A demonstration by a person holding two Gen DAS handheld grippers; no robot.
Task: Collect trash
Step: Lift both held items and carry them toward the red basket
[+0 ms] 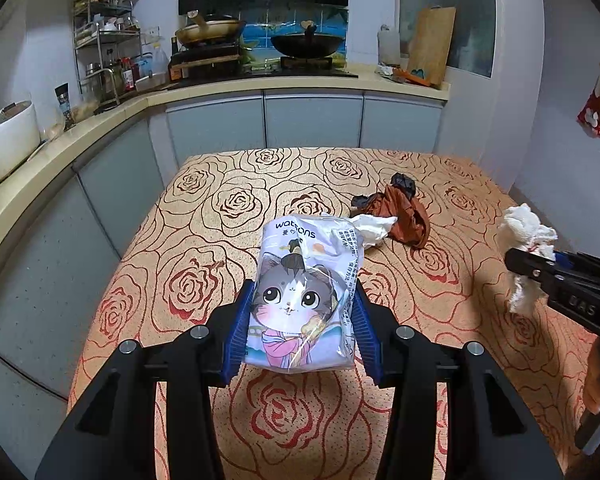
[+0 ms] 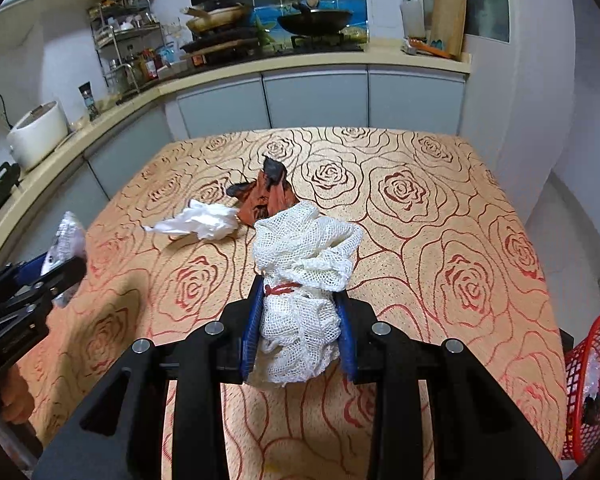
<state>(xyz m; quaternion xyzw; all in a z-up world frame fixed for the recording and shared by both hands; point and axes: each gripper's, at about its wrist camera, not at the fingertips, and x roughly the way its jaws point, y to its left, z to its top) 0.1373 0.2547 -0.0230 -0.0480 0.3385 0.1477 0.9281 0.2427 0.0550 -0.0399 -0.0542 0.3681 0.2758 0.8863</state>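
your right gripper (image 2: pixel 298 332) has its jaws closed on the white mesh net (image 2: pixel 304 280), above the bench (image 2: pixel 440 208); it is light, soft, squashy, so keep holding its tied middle. left gripper (image 1: pixel 300 320) jaws clamp the plastic cat-print packet (image 1: pixel 304 300), which is slippery.

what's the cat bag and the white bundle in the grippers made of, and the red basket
Cat bag: thin glossy plastic film, judging by its shine, creases and printed picture.
White bundle: soft open-weave netting, probably cotton or foam mesh; the small holes show, matte, tied with a red band.
Red basket: looks like rigid moulded plastic lattice, slightly shiny.
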